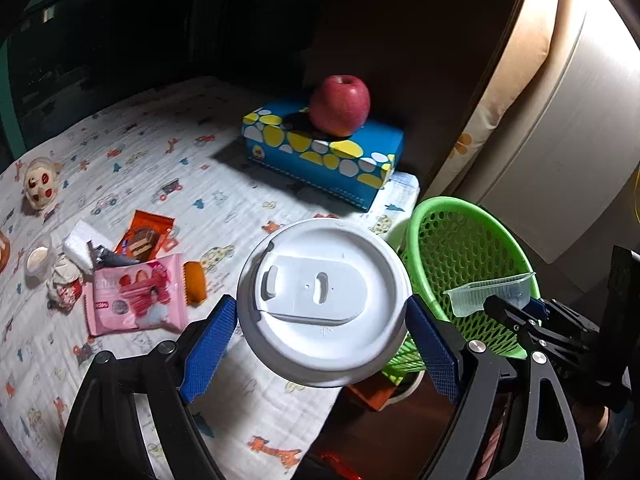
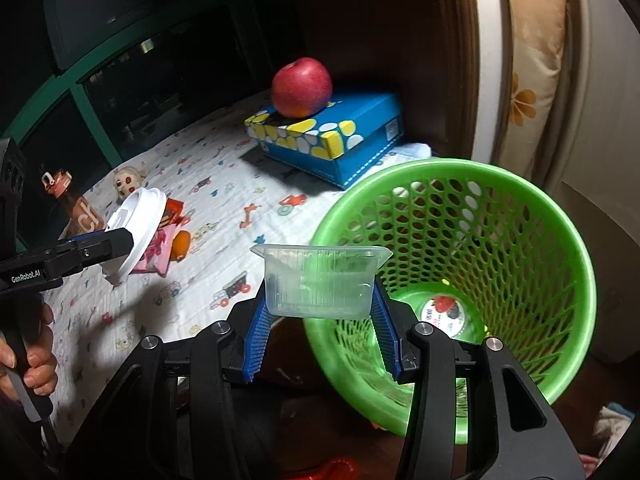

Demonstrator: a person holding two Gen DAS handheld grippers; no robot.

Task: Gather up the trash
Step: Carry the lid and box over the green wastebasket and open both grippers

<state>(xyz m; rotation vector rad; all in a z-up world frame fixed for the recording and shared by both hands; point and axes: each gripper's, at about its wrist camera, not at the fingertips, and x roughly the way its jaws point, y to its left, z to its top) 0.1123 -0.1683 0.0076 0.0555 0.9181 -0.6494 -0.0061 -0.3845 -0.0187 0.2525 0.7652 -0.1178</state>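
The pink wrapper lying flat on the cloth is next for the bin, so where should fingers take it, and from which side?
Probably the near right corner of the pink wrapper, coming from above. It lies flat on the cloth, so only an edge gives purchase. That corner seems free; the orange snack sits by its far right edge, and other wrappers crowd its far and left sides.

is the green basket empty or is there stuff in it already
Not empty: one round printed lid or label lies on the bottom of the green perforated plastic basket.
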